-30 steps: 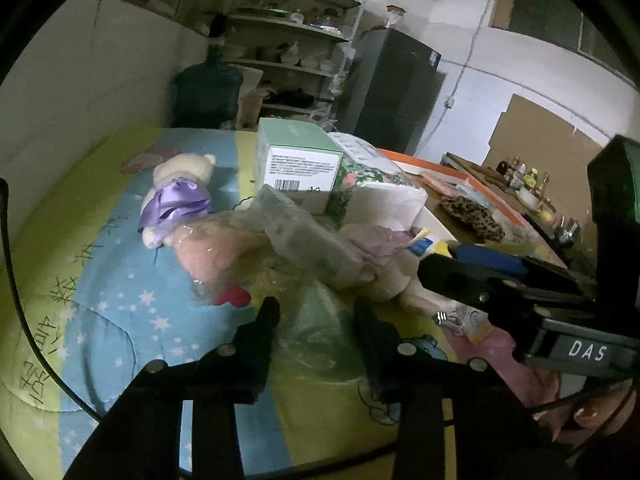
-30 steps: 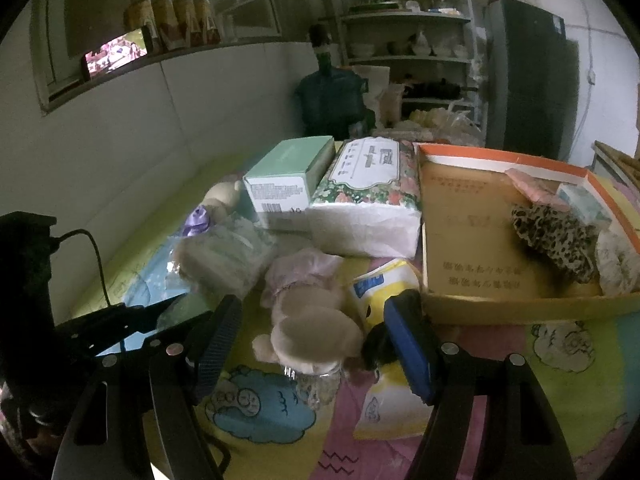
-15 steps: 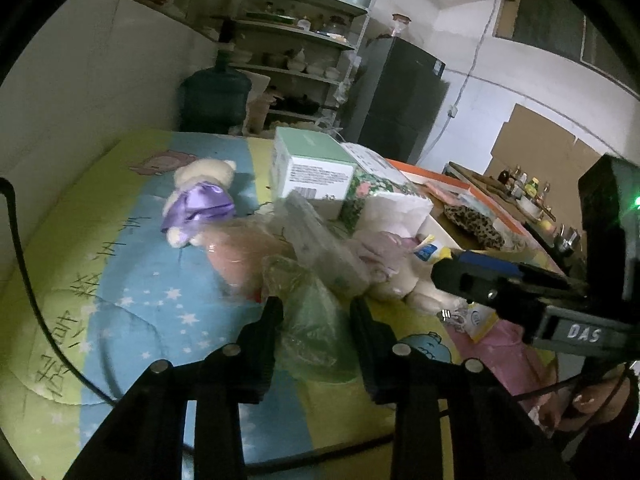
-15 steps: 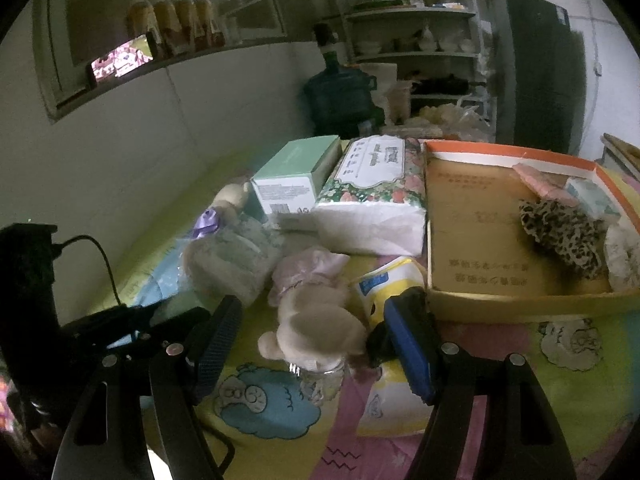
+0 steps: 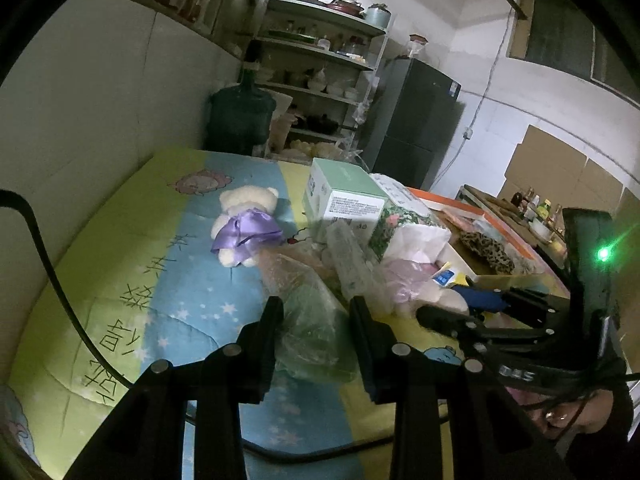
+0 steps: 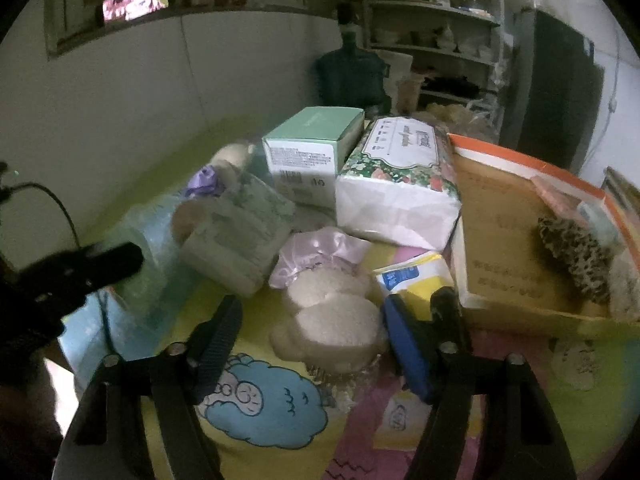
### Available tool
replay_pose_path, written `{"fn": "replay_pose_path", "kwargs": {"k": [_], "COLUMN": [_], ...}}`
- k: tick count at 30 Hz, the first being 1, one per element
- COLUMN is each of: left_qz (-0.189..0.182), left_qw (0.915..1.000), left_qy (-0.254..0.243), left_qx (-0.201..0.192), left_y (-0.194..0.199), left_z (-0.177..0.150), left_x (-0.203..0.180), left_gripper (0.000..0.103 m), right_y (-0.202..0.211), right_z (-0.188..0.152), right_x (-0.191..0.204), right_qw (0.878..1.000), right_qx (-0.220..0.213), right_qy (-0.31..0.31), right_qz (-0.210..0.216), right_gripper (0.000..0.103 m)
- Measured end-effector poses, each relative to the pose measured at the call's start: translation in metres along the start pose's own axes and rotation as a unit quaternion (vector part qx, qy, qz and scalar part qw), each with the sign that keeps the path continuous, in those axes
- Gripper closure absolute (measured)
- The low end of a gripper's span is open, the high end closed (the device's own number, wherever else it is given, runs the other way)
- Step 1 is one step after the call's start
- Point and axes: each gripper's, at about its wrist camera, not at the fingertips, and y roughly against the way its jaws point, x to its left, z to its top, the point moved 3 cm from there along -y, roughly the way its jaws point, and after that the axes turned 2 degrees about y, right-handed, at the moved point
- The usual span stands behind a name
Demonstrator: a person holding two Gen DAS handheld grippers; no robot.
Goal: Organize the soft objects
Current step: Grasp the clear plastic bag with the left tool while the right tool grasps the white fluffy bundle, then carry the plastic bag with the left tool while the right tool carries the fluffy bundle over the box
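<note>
My left gripper (image 5: 314, 320) is shut on a clear plastic bag (image 5: 308, 312) with something soft and pinkish inside, lifted off the quilt. My right gripper (image 6: 314, 332) is open, its fingers on either side of a cream plush toy in a pink dress (image 6: 328, 312) that lies on the quilt; it also shows in the left wrist view (image 5: 416, 284). A white bear with a purple bow (image 5: 246, 232) lies further left. A wrapped pack of pads (image 6: 236, 236) leans beside the bag.
A green box (image 6: 312, 152) and a floral tissue pack (image 6: 400, 184) stand behind the toys. An orange-rimmed cardboard box (image 6: 516, 240) at right holds a leopard-print item (image 6: 572, 256). A yellow tissue packet (image 6: 416, 276) lies by the right finger. A wall runs along the left.
My left gripper has closed on the plastic bag and raised it. My right gripper has moved forward so the plush toy sits between its open fingers.
</note>
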Motion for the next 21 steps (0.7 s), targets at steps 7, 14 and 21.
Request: {"fn": "replay_pose_path", "kwargs": {"k": [7, 14, 21], "left_qz": [0.0, 0.0, -0.008], "left_qw": [1.0, 0.9999, 0.9996], "left_qy": [0.0, -0.003, -0.014], "left_qx": [-0.001, -0.012, -0.025], "left_y": [0.001, 0.008, 0.017], "left_z": [0.0, 0.003, 0.009], "left_x": [0.0, -0.003, -0.014], "left_gripper": [0.068, 0.068, 0.068], "right_y": [0.005, 0.026, 0.047], "right_z": [-0.004, 0.001, 0.004], "right_x": [-0.003, 0.0, -0.001], "right_qw": [1.0, 0.999, 0.998], "right_qx": [-0.003, -0.033, -0.059], "right_qy": [0.002, 0.007, 0.007], "right_qz": [-0.005, -0.013, -0.017], "right_gripper": [0.059, 0.06, 0.06]}}
